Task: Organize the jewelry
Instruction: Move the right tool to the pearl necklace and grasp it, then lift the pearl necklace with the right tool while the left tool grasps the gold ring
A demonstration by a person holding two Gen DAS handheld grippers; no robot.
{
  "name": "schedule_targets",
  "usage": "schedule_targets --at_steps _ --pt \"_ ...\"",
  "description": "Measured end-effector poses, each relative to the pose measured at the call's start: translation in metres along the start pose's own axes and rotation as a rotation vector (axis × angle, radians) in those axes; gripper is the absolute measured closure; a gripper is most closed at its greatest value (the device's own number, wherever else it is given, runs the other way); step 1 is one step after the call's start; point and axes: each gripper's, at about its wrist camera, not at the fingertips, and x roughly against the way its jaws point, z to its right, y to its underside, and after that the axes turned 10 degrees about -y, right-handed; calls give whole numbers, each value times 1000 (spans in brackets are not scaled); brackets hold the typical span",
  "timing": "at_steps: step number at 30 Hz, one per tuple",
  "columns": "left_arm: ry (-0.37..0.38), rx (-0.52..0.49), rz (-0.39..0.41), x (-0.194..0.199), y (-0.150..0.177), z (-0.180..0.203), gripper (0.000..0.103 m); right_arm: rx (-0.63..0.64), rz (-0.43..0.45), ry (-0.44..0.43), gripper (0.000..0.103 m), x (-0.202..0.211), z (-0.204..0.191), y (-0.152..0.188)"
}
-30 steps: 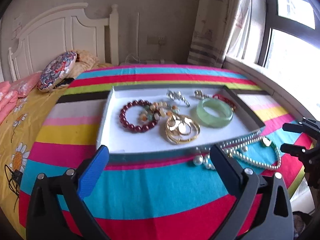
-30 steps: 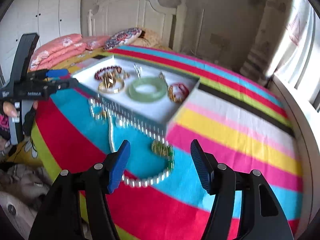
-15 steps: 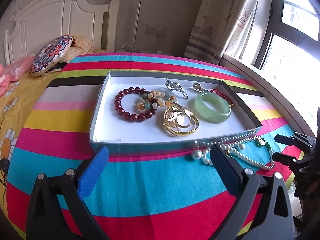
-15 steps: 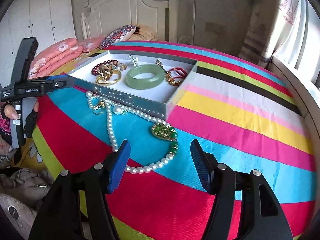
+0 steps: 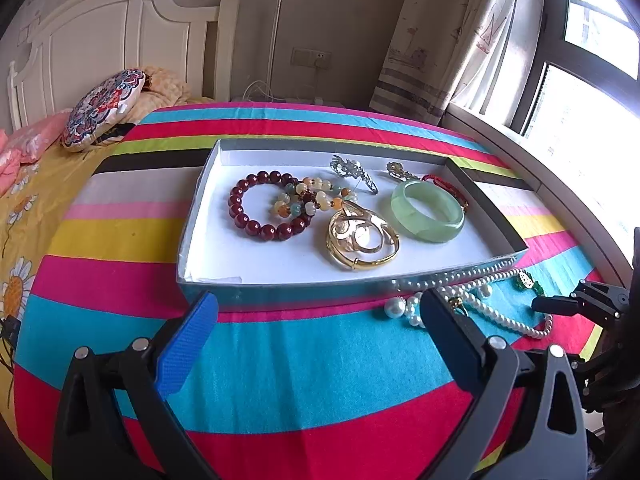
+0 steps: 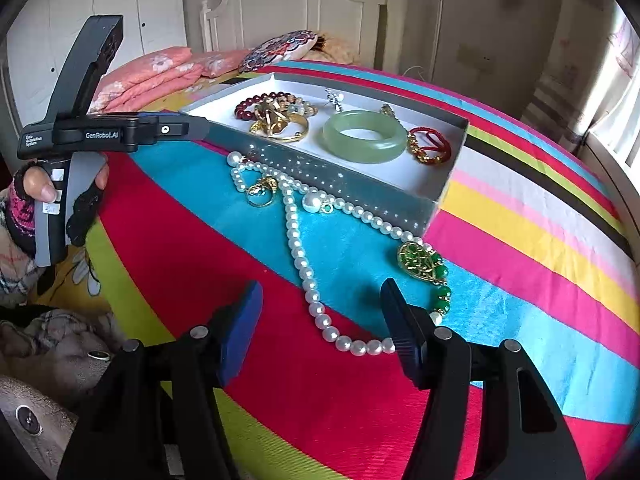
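A shallow grey tray with a white floor sits on the striped cloth. It holds a dark red bead bracelet, gold bangles, a green jade bangle, a silver brooch and a red cord bracelet. A pearl necklace with a green-gold pendant lies on the cloth in front of the tray, beside a gold ring. My left gripper is open, just before the tray's near wall. My right gripper is open, low over the necklace's near loop.
The striped cloth covers a round-looking surface. A white headboard, a patterned cushion and pink pillows lie behind. A window and curtain are to the right. The left gripper's body shows in the right wrist view.
Both grippers have moved closer to the tray and necklace. The right gripper has come down toward the pearl necklace. Both stay open.
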Motion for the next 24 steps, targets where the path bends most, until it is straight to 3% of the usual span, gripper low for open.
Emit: schedule_targets --at_steps 7,9,11,12,16,24 --pt "-6 -9 3 1 1 2 3 5 -22 -10 49 -13 -3 -14" --pt "-6 -6 7 3 1 1 3 8 -19 -10 61 -16 -5 -18" --pt "-3 -5 8 3 1 1 3 10 -5 -6 91 -15 -7 -18" --pt "-3 -4 7 2 1 1 3 16 -2 -1 95 -16 -7 -17" --pt "-2 -4 7 2 0 1 3 34 27 44 95 -14 -13 -14" --pt "-30 -55 -2 2 0 10 3 90 224 169 95 26 -23 -41"
